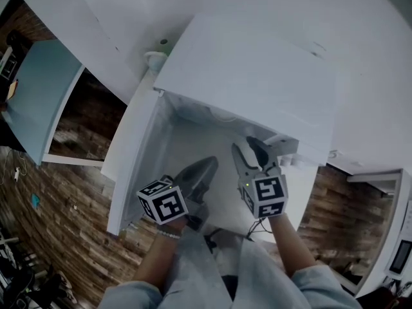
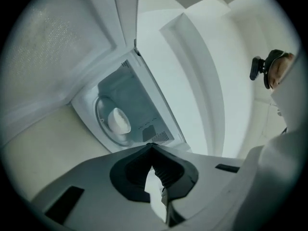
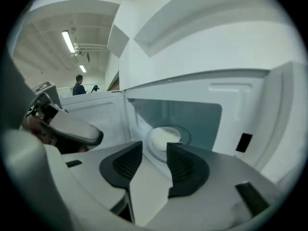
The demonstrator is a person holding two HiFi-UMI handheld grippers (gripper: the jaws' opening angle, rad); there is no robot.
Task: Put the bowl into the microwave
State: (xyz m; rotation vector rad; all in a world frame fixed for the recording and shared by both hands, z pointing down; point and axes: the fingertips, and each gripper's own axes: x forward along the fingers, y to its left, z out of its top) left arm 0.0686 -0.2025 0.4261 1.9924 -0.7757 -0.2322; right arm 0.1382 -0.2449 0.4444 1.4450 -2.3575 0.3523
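A white bowl sits on the glass turntable inside the open white microwave. The same bowl shows in the right gripper view, straight ahead beyond the jaws. The microwave door stands swung out to the left. My left gripper is shut with nothing in it, its tips meeting just outside the cavity. My right gripper is beside it at the opening, with its jaws partly apart and nothing between them. Neither gripper touches the bowl.
The microwave stands on a white counter against a white wall. A small round white fitting is behind the door hinge. Wooden floor lies below, a teal-topped table is at the left, and another appliance is at the right edge. A person stands far off.
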